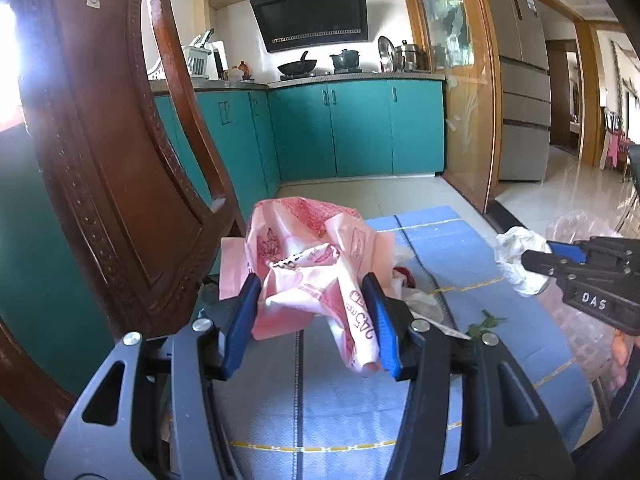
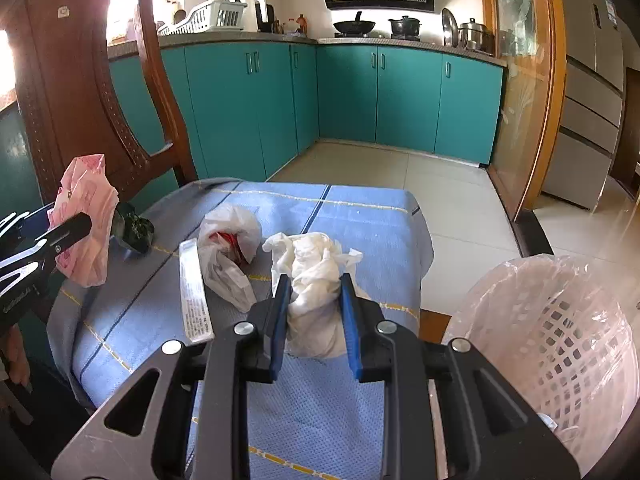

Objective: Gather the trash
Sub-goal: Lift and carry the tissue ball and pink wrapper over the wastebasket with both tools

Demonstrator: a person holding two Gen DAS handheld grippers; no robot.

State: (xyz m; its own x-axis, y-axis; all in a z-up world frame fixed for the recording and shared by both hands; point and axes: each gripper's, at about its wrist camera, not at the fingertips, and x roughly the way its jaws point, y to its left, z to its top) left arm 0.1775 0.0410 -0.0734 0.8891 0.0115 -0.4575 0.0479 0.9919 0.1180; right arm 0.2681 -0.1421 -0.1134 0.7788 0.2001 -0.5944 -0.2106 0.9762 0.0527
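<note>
Step in hand: both grippers loaded, carry-to-bin phase, judged from the grips. Landmark = lined waste basket (image 2: 560, 344), white lattice w/ clear liner, standing on floor just off the near right corner of the blue tablecloth (image 2: 320, 216). Left gripper (image 1: 316, 320) clamped on crumpled pink printed bag (image 1: 308, 264); pads press both sides, bag lifted clear of cloth, well apart from basket, on the far side of the table by the wooden chair (image 1: 120, 140). Right gripper (image 2: 316, 312) clamped on white crumpled tissue wad (image 2: 316, 280), jaws narrow, wad pinched between pads; near the basket, table-side of its rim. Still on cloth, further from basket than the wad: clear bag w/ red contents (image 2: 228, 248), flat clear wrapper strip (image 2: 194, 292) w/ small print, too fine to read, dark green bag (image 2: 134, 230) beyond those. Next move, as I judge it: swing right gripper over basket mouth, open above liner, not at the rim, since light tissue may cling to pads; then bring pink bag across. Writing: "DAS" embossed on right gripper body in left view; red script on pink bag, not legible; range hood (image 1: 308, 12) label too small.
</note>
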